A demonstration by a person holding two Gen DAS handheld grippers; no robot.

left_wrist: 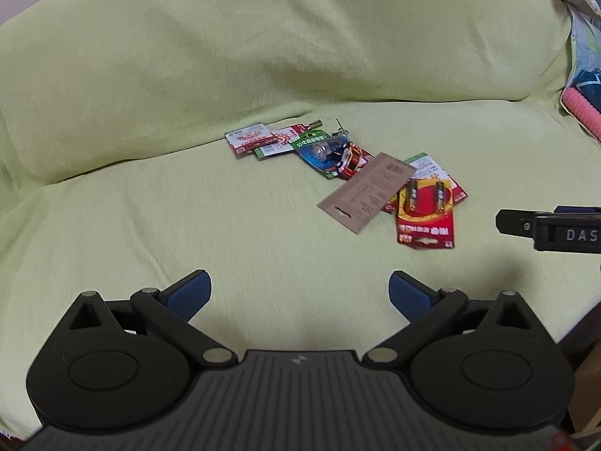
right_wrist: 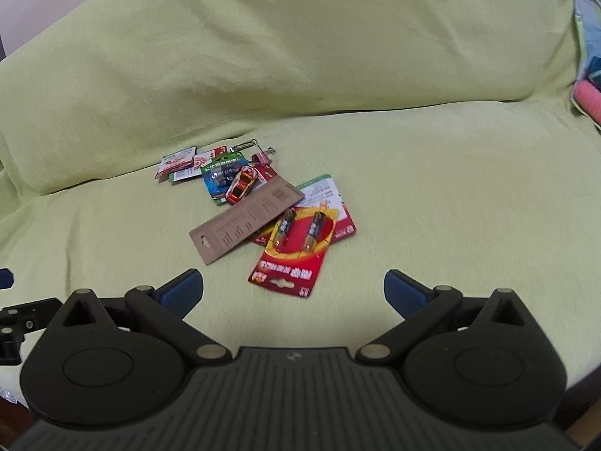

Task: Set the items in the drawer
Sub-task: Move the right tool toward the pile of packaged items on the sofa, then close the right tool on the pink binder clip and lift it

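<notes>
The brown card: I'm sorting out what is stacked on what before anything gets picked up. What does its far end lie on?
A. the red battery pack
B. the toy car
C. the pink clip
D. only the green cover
A: in the right wrist view the brown card overlaps the edge of the red battery pack; the toy car sits just beyond it.

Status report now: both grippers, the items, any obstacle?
Left gripper open, empty. Right gripper open, empty. Battery pack and brown card untouched on green cover. No drawer visible.
</notes>
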